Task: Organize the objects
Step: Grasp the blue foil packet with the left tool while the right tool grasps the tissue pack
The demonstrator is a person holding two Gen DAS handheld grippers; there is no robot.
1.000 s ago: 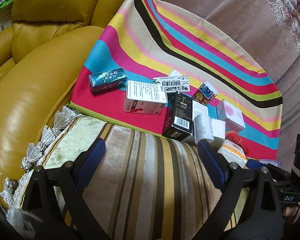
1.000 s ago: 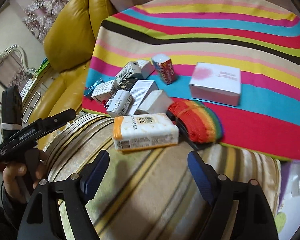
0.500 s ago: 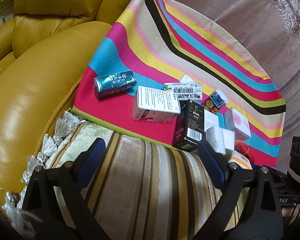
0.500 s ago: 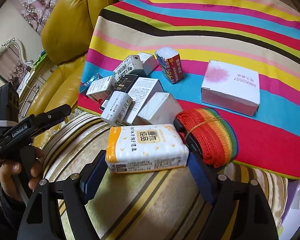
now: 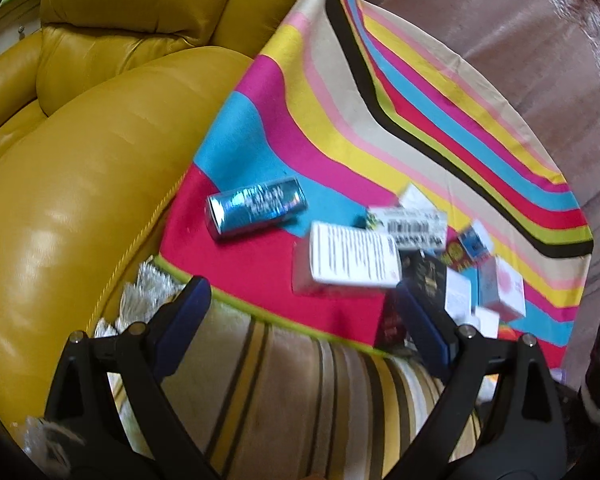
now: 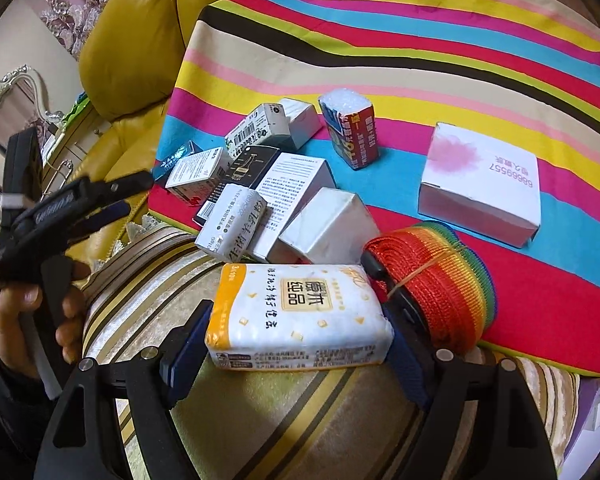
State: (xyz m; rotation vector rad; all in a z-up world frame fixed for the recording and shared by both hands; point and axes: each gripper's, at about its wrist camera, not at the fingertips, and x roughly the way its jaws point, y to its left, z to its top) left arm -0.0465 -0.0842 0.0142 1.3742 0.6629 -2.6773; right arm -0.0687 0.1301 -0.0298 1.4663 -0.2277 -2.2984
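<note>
Between the right gripper's [image 6: 298, 344] spread jaws, on the striped cushion [image 6: 300, 420], lies the tissue pack [image 6: 300, 316], not visibly clamped. Beyond it, boxes [image 6: 284, 188] crowd the cloth [image 6: 440, 52]. Left gripper [image 5: 304, 312] hangs open, empty.

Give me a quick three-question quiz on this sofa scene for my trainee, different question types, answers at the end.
1. True or false: the tissue pack lies between the fingers of the right gripper.
2. In the right wrist view, what lies just right of the tissue pack? A) rainbow strap roll B) a mug C) a remote control
3. Fill in: in the left wrist view, the item lying apart from the box cluster, nearest the yellow leather sofa, is the ____.
Key: 1 true; 2 A; 3 shiny blue box.
</note>
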